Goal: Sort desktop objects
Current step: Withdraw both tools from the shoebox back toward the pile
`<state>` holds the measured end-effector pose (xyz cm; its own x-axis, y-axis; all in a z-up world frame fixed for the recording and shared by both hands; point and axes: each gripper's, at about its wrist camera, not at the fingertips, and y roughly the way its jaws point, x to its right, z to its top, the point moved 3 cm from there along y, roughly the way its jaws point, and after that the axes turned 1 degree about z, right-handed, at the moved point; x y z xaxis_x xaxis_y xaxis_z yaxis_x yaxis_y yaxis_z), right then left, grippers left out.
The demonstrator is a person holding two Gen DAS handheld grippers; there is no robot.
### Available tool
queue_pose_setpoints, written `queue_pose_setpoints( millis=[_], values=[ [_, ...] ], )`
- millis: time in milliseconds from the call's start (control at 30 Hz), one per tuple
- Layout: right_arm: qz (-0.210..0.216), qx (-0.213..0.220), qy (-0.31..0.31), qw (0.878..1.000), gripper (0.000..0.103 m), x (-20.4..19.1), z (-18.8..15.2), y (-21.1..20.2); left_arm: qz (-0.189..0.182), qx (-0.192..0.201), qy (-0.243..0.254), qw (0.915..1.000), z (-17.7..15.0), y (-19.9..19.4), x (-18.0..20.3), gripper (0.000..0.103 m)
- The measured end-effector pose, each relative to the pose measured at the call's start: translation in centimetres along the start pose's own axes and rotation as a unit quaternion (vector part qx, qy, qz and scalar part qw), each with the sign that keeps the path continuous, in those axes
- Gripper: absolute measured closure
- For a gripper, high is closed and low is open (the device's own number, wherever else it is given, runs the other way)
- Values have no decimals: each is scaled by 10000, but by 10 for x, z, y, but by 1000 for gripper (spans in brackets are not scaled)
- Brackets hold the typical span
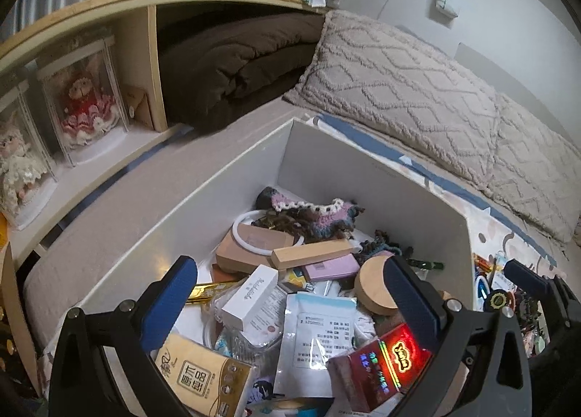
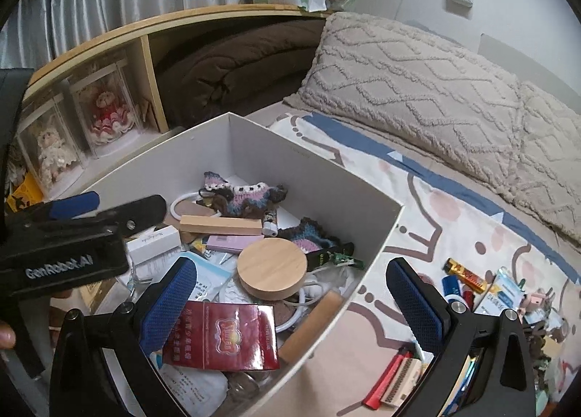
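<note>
Both claws hang over a white rectangular cardboard box point(image 2: 319, 177) that sits on a patterned bed sheet point(image 2: 446, 231).

The left claw point(image 1: 290, 304) has its blue-padded fingers point(image 1: 169, 304) spread wide apart and grips nothing. Below it lie a small white carton point(image 1: 250, 295), a white printed pouch point(image 1: 316, 337) and a yellow tissue pack point(image 1: 203, 380). A shiny red packet point(image 1: 385, 362) lies in the near right of the box, just under the right finger.

The right claw point(image 2: 290, 308) is likewise open and empty — it straddles the box's right wall, one finger inside, one outside over the sheet. In the right wrist view the red packet rests beside the inner finger, touching a round wooden disc point(image 2: 272, 268). Farther in are a long pale wooden block point(image 2: 221, 225), a pink flat box point(image 2: 232, 243), a white ring point(image 2: 181, 210) and crocheted yarn pieces point(image 2: 243, 195).

Loose small items point(image 2: 479, 286) are scattered on the sheet to the right of the box, well apart from it.
</note>
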<state>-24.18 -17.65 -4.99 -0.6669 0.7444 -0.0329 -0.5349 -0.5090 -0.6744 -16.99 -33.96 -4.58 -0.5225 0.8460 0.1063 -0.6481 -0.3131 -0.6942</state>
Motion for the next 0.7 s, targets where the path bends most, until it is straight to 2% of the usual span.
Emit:
queue_pose_setpoints(
  millis=[533, 700],
  values=[
    [34, 457, -78, 9989, 0, 9, -9, -57, 14, 694, -62, 9976, 4, -59, -6, 0],
    [3, 563, -92, 9984, 0, 13, -13, -73, -165, 764, -63, 9969, 2, -69, -2, 0]
  ],
)
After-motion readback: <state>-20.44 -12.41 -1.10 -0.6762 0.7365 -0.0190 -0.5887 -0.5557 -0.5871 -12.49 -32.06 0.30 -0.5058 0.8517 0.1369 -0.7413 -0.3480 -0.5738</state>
